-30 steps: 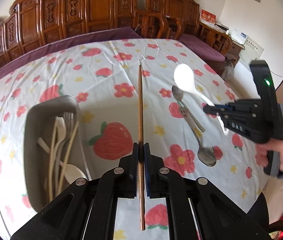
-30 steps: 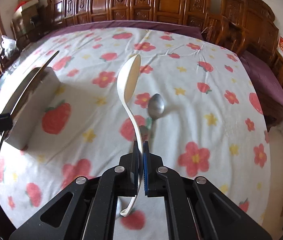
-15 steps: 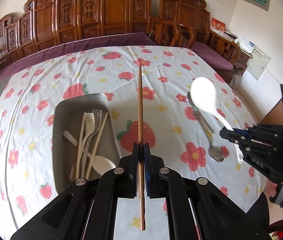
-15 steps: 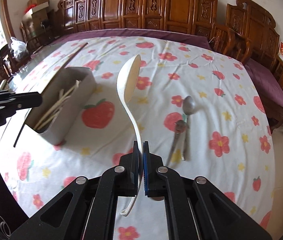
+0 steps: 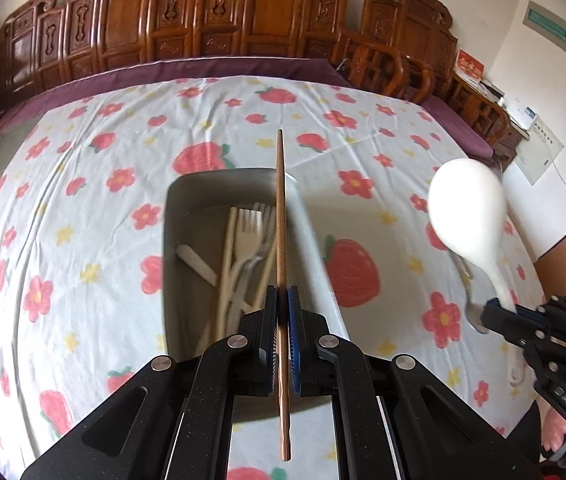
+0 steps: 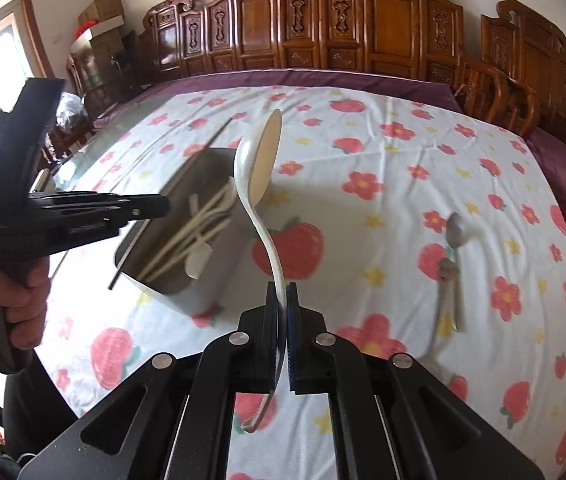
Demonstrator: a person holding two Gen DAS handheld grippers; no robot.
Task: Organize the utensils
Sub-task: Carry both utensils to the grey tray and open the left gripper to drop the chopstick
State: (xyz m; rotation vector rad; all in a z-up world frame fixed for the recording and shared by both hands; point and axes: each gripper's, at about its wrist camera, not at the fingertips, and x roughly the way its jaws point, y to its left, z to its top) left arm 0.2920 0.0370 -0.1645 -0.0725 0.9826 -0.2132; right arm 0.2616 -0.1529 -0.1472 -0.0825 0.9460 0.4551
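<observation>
My left gripper point(image 5: 282, 296) is shut on a brown wooden chopstick point(image 5: 280, 208) and holds it above the grey metal tray point(image 5: 173, 248), lengthwise over its right half. The tray holds cream forks, chopsticks and a spoon point(image 5: 243, 240). My right gripper point(image 6: 281, 292) is shut on the handle of a white ladle-like spoon point(image 6: 257, 172), raised in the air just right of the tray point(image 6: 187, 288). The right gripper also shows in the left wrist view point(image 5: 501, 316), and the left gripper in the right wrist view point(image 6: 159, 206). Two metal spoons point(image 6: 453, 264) lie on the cloth to the right.
The table point(image 5: 83, 168) wears a white cloth with strawberries and flowers over a purple undercloth. Carved wooden chairs point(image 5: 211, 20) line the far edge and the right side. A hand point(image 6: 7, 300) grips the left tool at the near left.
Both grippers have moved left towards the tray. The chopstick now hangs over the tray instead of beside it. The white spoon has come close to the tray's right side.
</observation>
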